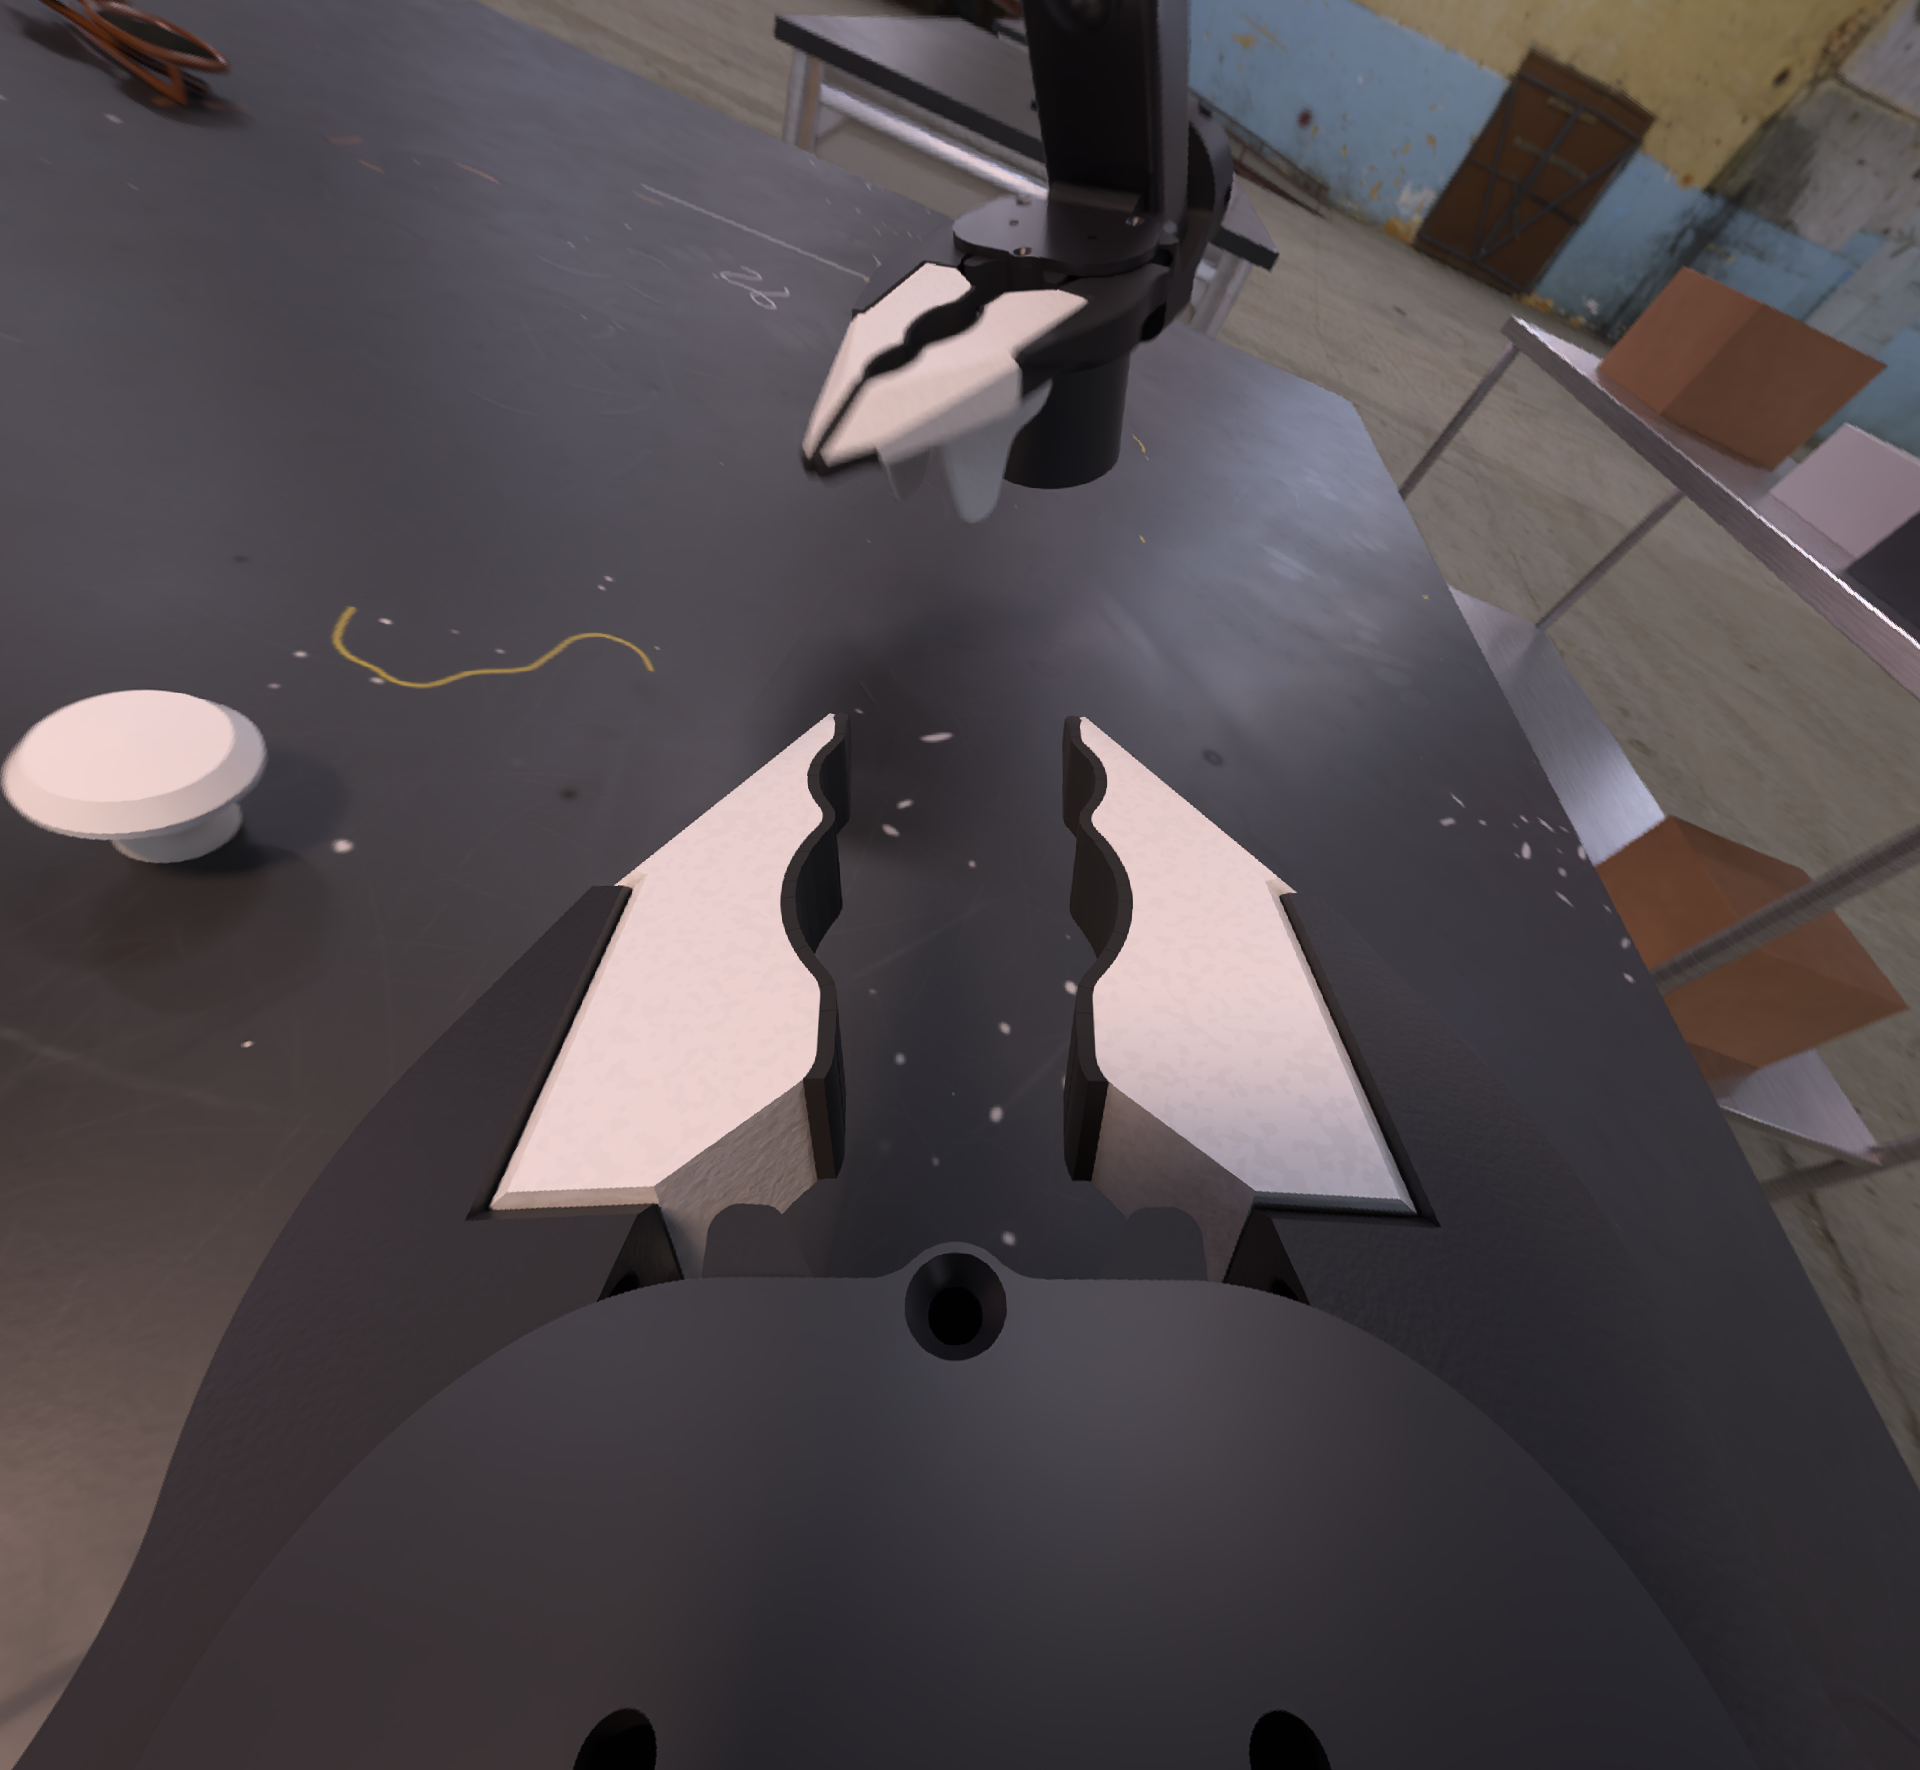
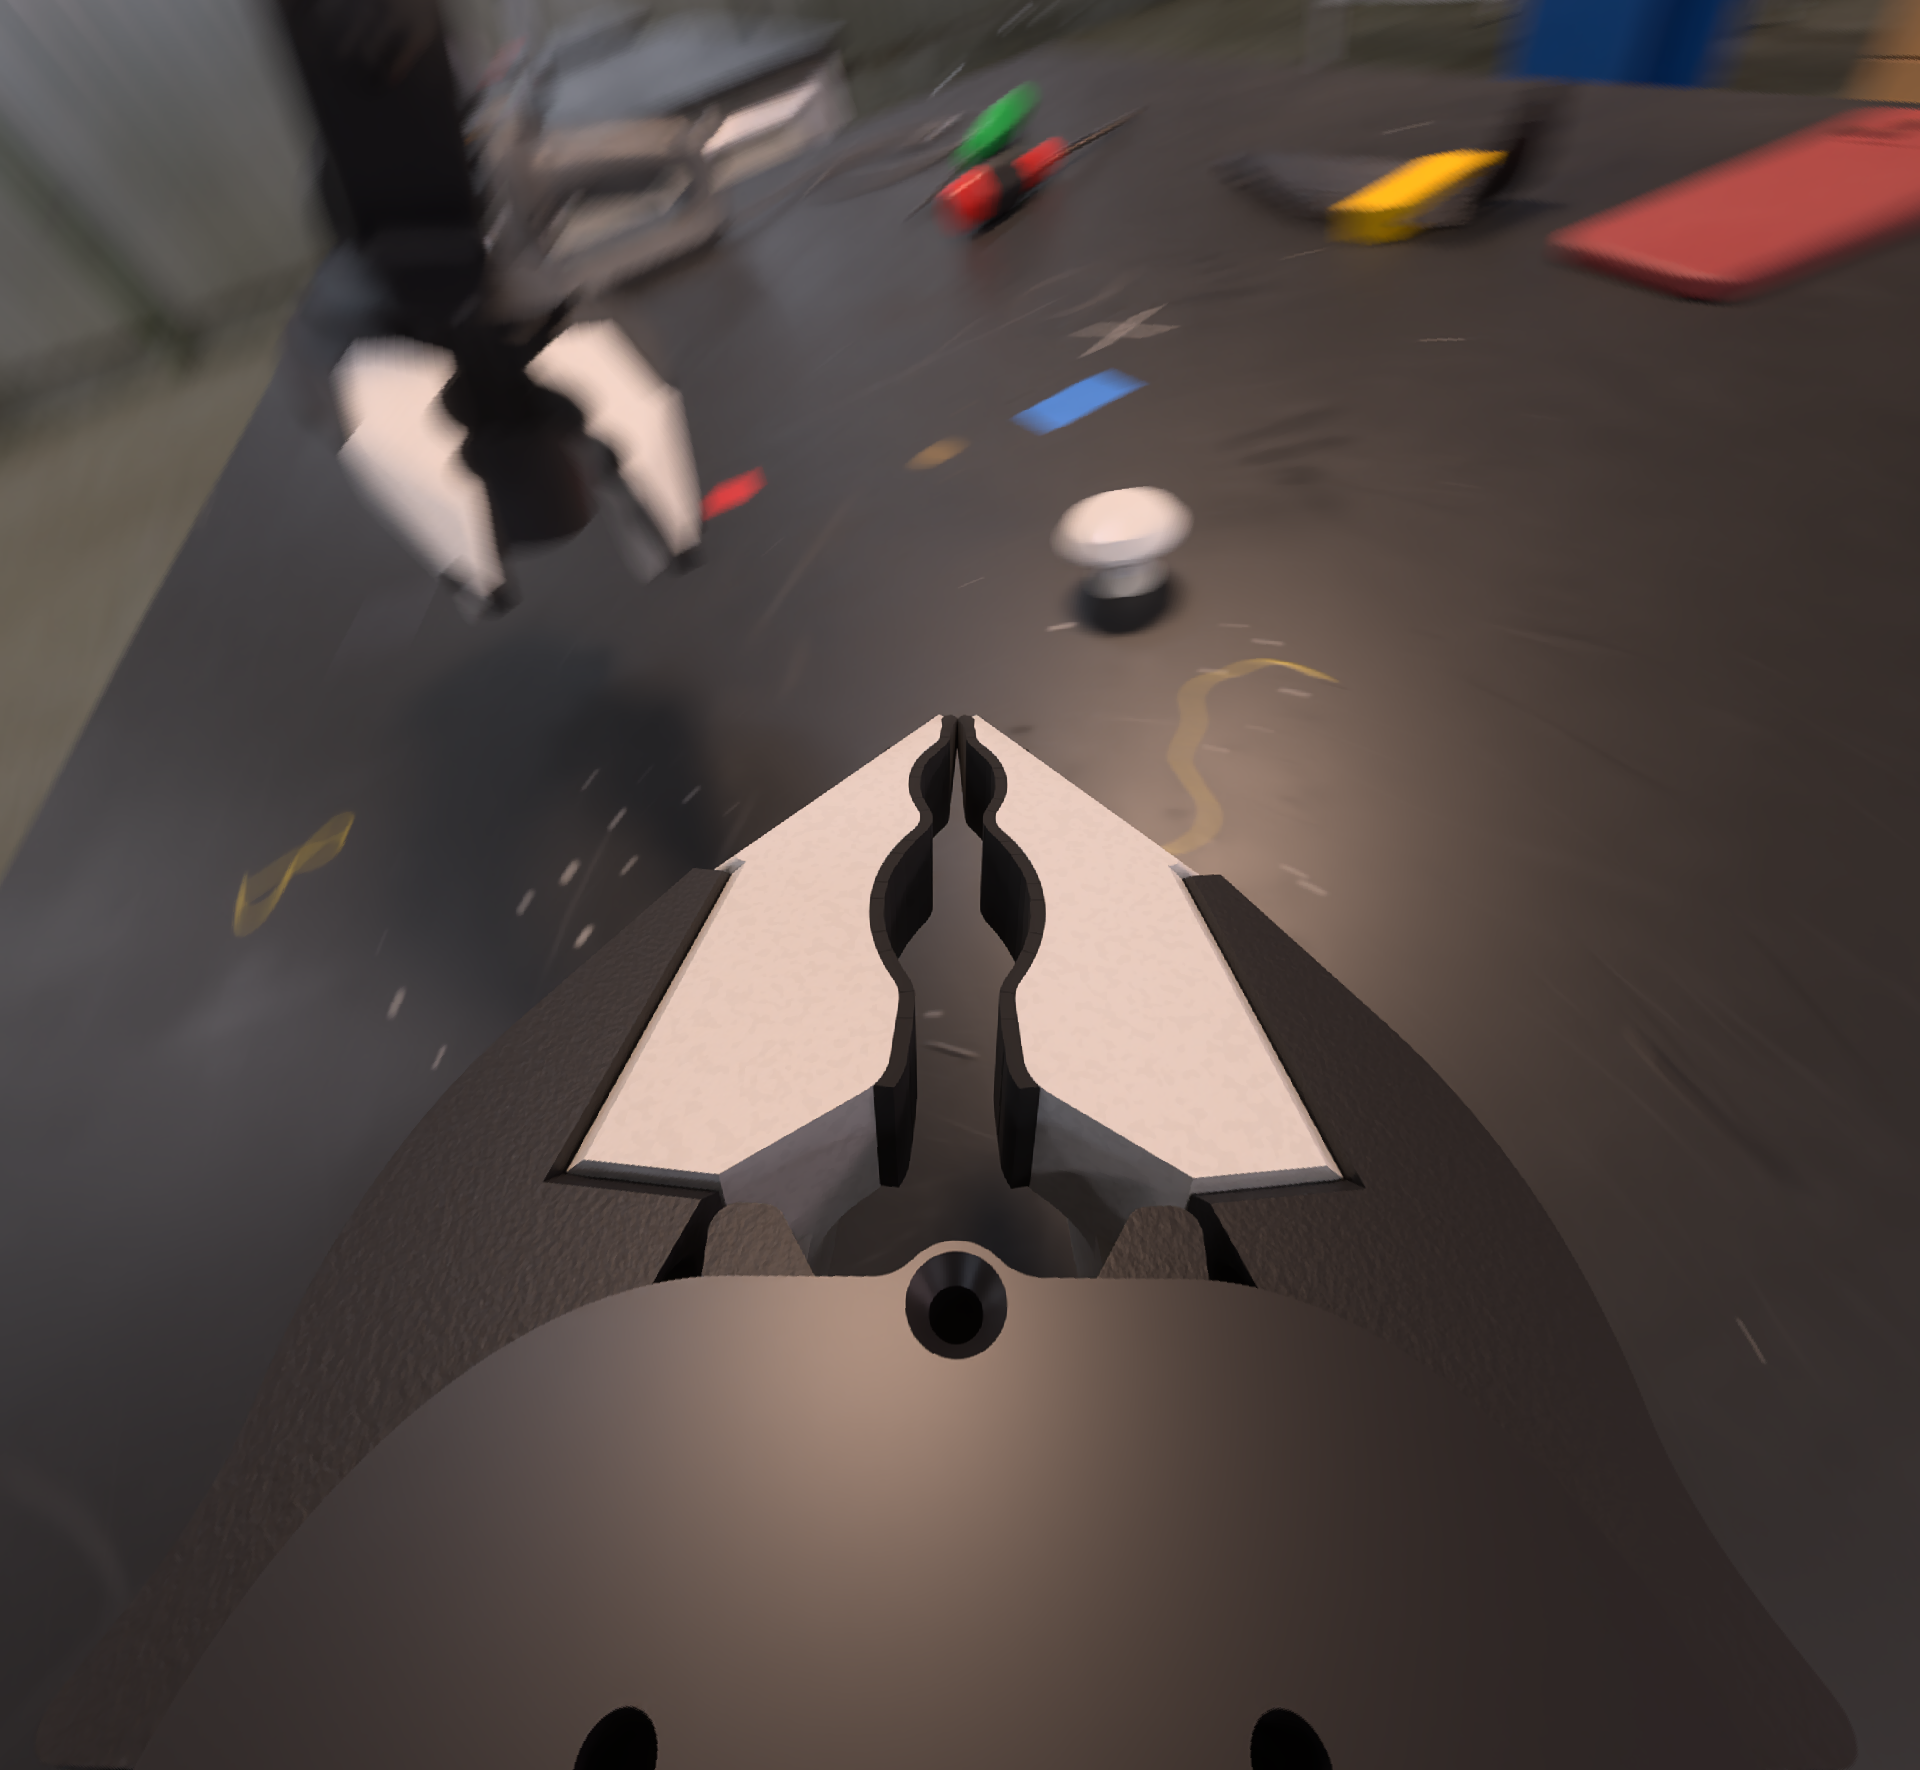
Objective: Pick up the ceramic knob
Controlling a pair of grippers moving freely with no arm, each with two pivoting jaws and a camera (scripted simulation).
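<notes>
Dark and matt, the counter [image 1: 520,370] carried everything I had to work with, its top scuffed and flecked with pale specks. My left gripper [image 1: 956,744] hung low over it with its jaws parted and nothing between them. My right gripper [image 2: 957,721] was clenched, tips meeting on empty air; in the left wrist view it showed farther off [image 1: 831,458], poised above the counter.

The ceramic knob [image 1: 135,775] stood upright on its narrow stem, the broad white cap uppermost, well off to the left of my open left gripper and roughly level with its fingertips. From the right wrist view, which was blurred, the knob [image 2: 1120,525] sat ahead and a little to the right, near a loose yellow squiggle [image 2: 1195,754] on the counter.

I judged the knob hard and rigid, glazed and so slippery, compact enough to be fairly light, and liable to chip if knocked over or dropped. The domed cap would likely squirt out of a pinch at its edge, so I thought the better hold was across the cap's widest part, or lower with the pads under its overhang beside the stem. Either way the left gripper needed to swing left and line up before closing; it was not yet around anything.
</notes>
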